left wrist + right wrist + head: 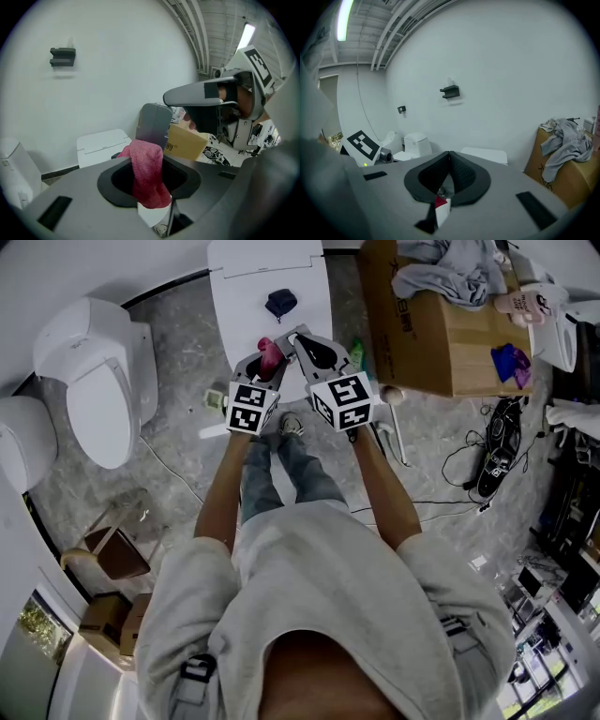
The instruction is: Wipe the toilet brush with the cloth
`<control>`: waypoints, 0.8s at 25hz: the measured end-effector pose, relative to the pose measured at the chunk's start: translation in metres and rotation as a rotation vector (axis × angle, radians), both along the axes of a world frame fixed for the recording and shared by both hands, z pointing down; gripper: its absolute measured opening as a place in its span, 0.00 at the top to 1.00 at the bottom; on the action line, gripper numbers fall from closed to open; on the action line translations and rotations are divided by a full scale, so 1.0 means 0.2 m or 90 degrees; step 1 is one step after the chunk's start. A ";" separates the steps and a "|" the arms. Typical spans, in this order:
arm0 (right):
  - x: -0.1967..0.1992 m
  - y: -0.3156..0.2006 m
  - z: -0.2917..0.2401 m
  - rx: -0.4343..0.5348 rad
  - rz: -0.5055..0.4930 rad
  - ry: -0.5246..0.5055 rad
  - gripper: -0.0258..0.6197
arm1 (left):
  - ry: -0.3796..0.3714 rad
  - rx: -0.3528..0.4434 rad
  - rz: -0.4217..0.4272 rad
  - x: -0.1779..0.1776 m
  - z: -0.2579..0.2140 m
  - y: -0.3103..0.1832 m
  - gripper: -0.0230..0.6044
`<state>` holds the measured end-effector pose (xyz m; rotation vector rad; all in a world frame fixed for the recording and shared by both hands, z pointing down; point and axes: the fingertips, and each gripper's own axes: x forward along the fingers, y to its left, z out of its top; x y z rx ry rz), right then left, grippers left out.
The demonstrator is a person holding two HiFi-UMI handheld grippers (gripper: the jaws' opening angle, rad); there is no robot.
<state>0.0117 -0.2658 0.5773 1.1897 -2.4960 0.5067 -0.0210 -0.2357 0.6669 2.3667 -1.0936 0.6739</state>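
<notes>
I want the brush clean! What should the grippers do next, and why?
Probably lower the shut, empty right gripper toward the white-handled stick, likely the brush, on the floor by the cardboard box: the left gripper holds the pink cloth.

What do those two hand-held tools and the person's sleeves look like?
The left gripper and the right gripper both have grey plastic bodies with black-lined jaws. Each carries a white cube printed with black square markers. The person wears a light grey short-sleeved shirt.
</notes>
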 end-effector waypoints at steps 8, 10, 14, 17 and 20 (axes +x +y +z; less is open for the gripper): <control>0.00 0.01 0.00 -0.001 -0.009 0.003 0.91 | -0.022 -0.044 0.018 0.01 0.13 0.01 0.74; -0.01 0.02 0.00 0.000 -0.010 0.003 0.91 | -0.028 -0.051 0.019 0.00 0.14 0.02 0.74; -0.02 0.02 0.00 0.001 -0.014 0.005 0.91 | -0.035 -0.051 0.013 -0.03 0.14 0.06 0.74; -0.02 0.02 0.00 0.001 -0.014 0.006 0.91 | -0.036 -0.044 0.000 -0.07 0.12 0.09 0.74; -0.01 0.02 0.00 0.002 -0.013 0.010 0.91 | -0.027 -0.020 -0.019 -0.11 0.04 0.10 0.74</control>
